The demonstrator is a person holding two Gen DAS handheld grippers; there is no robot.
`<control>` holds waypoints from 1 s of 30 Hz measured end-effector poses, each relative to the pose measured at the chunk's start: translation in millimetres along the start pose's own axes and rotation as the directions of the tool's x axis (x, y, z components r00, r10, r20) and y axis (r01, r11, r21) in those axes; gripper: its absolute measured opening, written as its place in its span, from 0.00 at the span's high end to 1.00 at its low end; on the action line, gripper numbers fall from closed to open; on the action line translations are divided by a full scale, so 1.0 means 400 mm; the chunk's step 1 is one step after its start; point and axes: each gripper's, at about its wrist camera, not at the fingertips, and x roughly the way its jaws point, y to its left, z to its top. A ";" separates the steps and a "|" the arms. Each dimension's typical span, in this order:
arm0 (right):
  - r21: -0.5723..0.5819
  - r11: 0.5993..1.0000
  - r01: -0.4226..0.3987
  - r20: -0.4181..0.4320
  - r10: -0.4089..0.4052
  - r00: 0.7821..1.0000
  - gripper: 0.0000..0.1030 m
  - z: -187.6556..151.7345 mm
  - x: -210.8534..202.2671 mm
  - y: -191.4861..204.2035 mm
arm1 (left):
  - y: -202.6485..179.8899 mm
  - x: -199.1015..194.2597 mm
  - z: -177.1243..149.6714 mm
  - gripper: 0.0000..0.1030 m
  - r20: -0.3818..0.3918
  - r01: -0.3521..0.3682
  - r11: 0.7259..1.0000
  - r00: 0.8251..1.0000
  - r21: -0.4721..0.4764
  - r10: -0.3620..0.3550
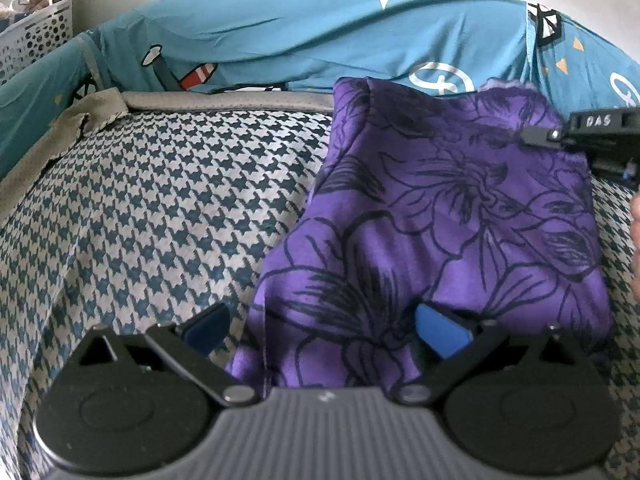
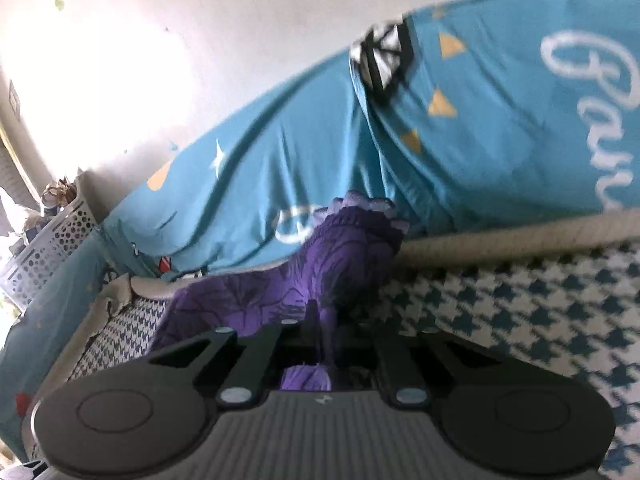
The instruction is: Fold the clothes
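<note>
The left gripper [image 1: 322, 330] hovers with its blue-padded fingers [image 1: 440, 334] spread wide apart, holding nothing, low over the near edge of a purple flower-print garment [image 1: 460, 216]. The garment lies folded on a houndstooth-patterned mattress [image 1: 160, 200], toward the mattress's right side, with its far end reaching the grey piped far edge. At the far left, beyond the mattress's left corner, a white perforated basket [image 1: 36, 36] stands against the wall; it holds something brown and pale that is too blurred to name. Along the far edge a teal printed sheet [image 1: 320, 28] drapes over a bulky form, showing a white star, a red-and-white striped shape and part of a white script letter. At the right edge of the left wrist view the right gripper [image 1: 588, 132] reaches in over the garment's far right corner, and the letters "DAS" can be read on it.

The right wrist view shows what the left cannot: the right gripper [image 2: 324, 336] has its fingers drawn together on a bunched ridge of the purple cloth [image 2: 340, 264], which rises tilted between them. This view also shows more of the sheet's [image 2: 480, 140] white script, reading roughly "Pau", the rest cut off, plus yellow triangles and a black-and-white geometric print. The basket [image 2: 48, 240] appears again at the left.
</note>
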 end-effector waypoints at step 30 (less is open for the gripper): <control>0.161 0.897 0.412 0.095 -0.429 0.898 0.95 0.006 -0.323 -0.166 | -0.078 -0.064 0.000 0.00 0.039 0.164 0.978 0.985 0.131 -0.170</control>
